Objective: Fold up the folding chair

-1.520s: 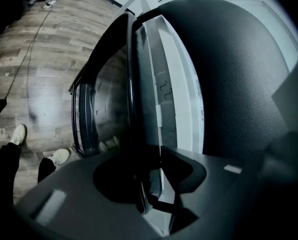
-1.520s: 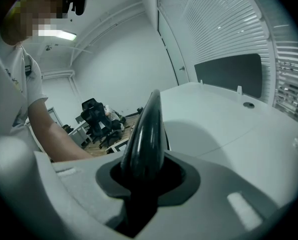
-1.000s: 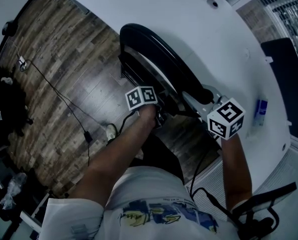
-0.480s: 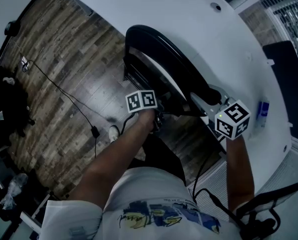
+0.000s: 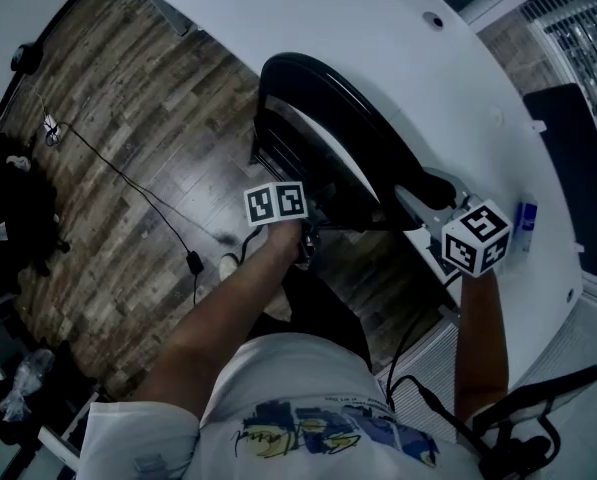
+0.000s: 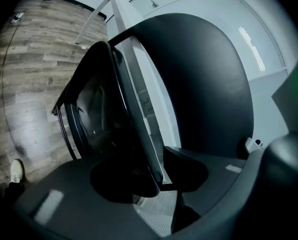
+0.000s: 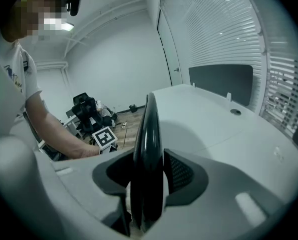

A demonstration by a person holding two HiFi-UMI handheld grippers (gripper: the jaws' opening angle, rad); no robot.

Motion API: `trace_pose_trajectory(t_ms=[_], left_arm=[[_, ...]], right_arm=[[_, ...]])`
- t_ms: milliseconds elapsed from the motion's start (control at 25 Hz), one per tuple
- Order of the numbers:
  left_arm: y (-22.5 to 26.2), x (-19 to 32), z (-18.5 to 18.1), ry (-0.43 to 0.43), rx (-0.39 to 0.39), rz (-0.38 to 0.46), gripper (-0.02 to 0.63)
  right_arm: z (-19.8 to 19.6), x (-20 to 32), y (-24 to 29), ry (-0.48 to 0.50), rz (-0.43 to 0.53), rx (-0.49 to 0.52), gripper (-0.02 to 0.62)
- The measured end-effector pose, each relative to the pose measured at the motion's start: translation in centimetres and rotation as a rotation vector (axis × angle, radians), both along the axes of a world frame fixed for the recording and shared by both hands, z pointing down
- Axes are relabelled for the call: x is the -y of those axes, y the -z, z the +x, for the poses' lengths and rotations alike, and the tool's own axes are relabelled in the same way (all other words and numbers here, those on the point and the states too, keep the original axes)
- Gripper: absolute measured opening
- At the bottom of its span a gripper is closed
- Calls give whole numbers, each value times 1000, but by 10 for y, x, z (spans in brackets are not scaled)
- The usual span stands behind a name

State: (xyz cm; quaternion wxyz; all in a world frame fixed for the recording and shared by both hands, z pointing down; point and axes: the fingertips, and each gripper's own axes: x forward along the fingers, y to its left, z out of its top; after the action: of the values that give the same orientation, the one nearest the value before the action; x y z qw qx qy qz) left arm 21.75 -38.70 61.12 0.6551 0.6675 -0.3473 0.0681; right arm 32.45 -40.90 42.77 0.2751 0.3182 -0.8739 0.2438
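Having just been opening, our left tongs and right tongs bracket the black folding chair's edges, released, beside the white counter.

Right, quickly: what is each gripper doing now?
Left gripper: open, jaws just been opening, folding chair edge between them.
Right gripper: open, jaws just been opening, folding chair edge between them.

A wood-plank floor crossed by a cable is seen at ten o'clock; a white table and blinds at one.
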Motion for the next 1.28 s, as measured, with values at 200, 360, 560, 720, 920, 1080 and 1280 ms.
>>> trace_pose_trajectory(t_ms=[200,360,560,720,920,1080,1280], left_arm=[[19,-2,-16,-16,9,57,190],[27,-2,-36,-41,46,114,190],[47,-1,-63,-57,47,183,190],[66,-5,-85,-62,23,221,190],[101,-15,-106,-88,-25,295,182],[122,-19,-123,-156,9,380,167],[150,-24,-144,-251,60,491,146]], right_arm=[[12,-3,16,-32,5,-2,150],[21,-7,32,-77,39,-21,150],[27,-14,57,-195,124,-54,150],[22,-29,68,-311,175,-72,150],[1,-59,70,-406,184,-84,150],[-35,-74,57,-437,110,17,133],[-72,-96,47,-428,84,21,126]])
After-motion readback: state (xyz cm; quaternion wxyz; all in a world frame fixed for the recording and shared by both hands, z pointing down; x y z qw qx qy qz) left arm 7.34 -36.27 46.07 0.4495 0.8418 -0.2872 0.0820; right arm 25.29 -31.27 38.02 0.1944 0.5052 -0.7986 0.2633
